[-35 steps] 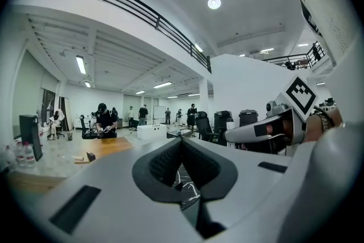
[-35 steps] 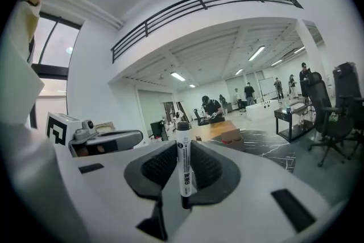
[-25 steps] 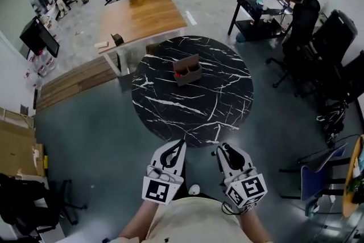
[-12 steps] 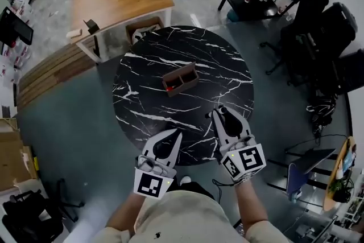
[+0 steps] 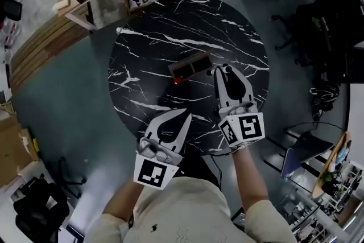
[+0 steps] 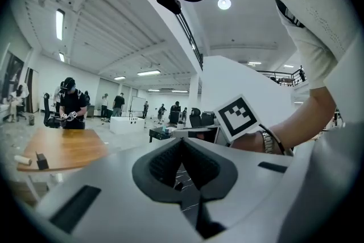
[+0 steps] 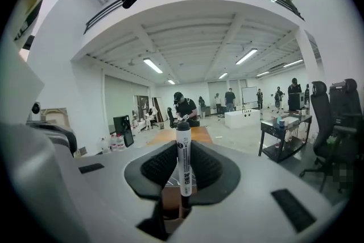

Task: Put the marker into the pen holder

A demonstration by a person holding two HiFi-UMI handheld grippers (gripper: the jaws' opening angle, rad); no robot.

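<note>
Grey-white left gripper (image 5: 185, 115) is hovering closed and empty over the near part of the black marble round table (image 5: 142, 65). Further right, the right gripper (image 5: 222, 70) is clamping the white, black-capped marker (image 7: 183, 162) upright beside the brown wooden pen holder (image 5: 190, 67). Releasing off-centre risks it striking the rim and falling outside.
</note>
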